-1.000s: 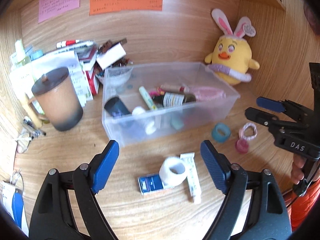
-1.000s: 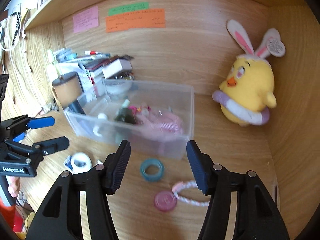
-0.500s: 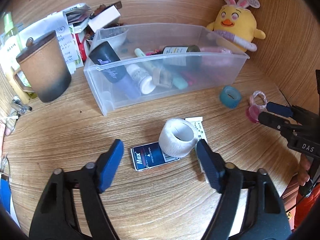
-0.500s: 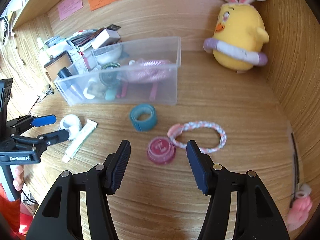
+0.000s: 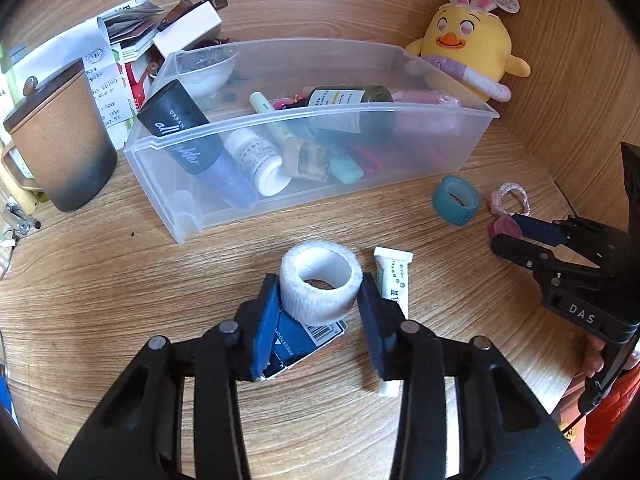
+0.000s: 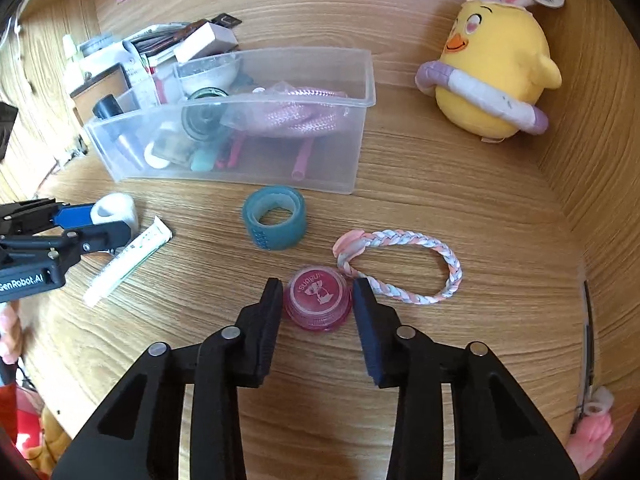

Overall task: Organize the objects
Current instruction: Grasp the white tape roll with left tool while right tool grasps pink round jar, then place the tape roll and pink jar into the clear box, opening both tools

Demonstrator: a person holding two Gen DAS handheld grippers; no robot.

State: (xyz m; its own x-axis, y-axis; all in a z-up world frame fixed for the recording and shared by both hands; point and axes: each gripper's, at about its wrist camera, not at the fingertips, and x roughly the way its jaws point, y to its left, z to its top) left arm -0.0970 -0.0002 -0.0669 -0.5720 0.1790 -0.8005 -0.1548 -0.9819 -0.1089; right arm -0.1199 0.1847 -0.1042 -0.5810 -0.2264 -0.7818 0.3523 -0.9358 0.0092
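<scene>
A white fabric tape roll (image 5: 318,280) stands on the wooden desk, partly on a blue card packet (image 5: 296,340). My left gripper (image 5: 320,292) has its jaws closing, and both blue pads touch the roll's sides. A white tube (image 5: 394,280) lies just to the right of it. In the right wrist view a small pink jar (image 6: 318,300) sits between the jaws of my right gripper (image 6: 317,284). These jaws are closing too, with the pads against the jar. A teal tape ring (image 6: 275,216) and a braided hair ring (image 6: 404,268) lie beside it.
A clear plastic bin (image 5: 440,140) holding bottles, tubes and a pink rope stands behind the loose items. A yellow plush chick (image 6: 496,68) sits in the back right corner. A brown lidded mug (image 5: 60,140) and a pile of papers and boxes (image 5: 132,40) fill the left.
Both grippers have sunk toward the desk and tilted down. The left jaws have narrowed around the white roll, the right jaws around the pink jar.
</scene>
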